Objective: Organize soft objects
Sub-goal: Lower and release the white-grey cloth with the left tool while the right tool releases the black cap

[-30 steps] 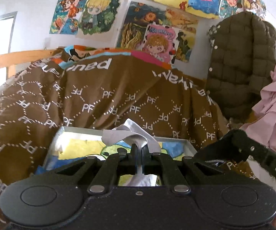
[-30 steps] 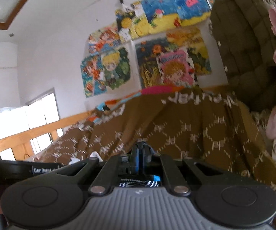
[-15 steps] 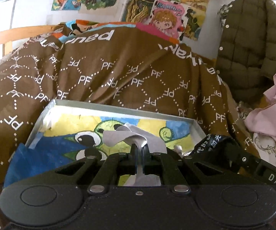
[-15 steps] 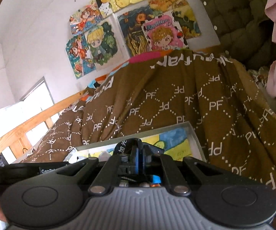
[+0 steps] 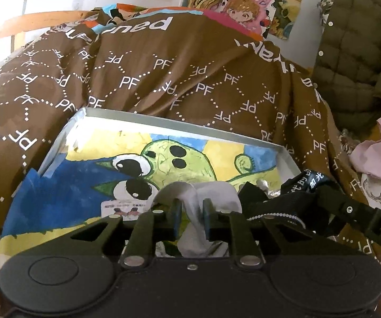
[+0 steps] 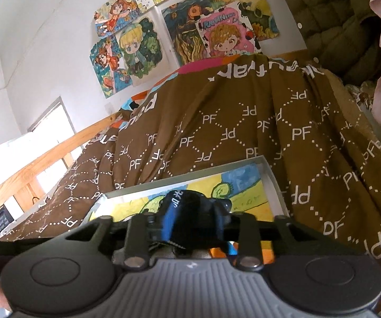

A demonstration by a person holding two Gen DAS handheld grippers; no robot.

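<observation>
A shallow white box point(image 5: 179, 123), its bottom lined with a painted green cartoon creature point(image 5: 179, 164), lies on the brown blanket. My left gripper point(image 5: 192, 212) hangs low over the box's near side. Its jaws are opening, and a grey-white cloth point(image 5: 216, 193) sags loosely between the parted fingers. A black fabric piece with white characters point(image 5: 306, 182) rests at the box's right corner. In the right wrist view that black and blue fabric point(image 6: 190, 198) bulges between the fingers of my right gripper point(image 6: 191, 222), whose jaws are also opening, above the box point(image 6: 269, 177).
The brown PF-patterned blanket point(image 5: 164, 79) is heaped behind the box. An olive quilted jacket point(image 5: 354, 53) and a pink garment point(image 5: 375, 153) hang at the right. A wooden bed rail point(image 6: 44, 159) runs along the left, under wall drawings point(image 6: 137, 42).
Both grippers have sunk toward the box and tipped downward. Their jaws, pinched shut on the grey cloth and the black fabric before, now stand apart.
</observation>
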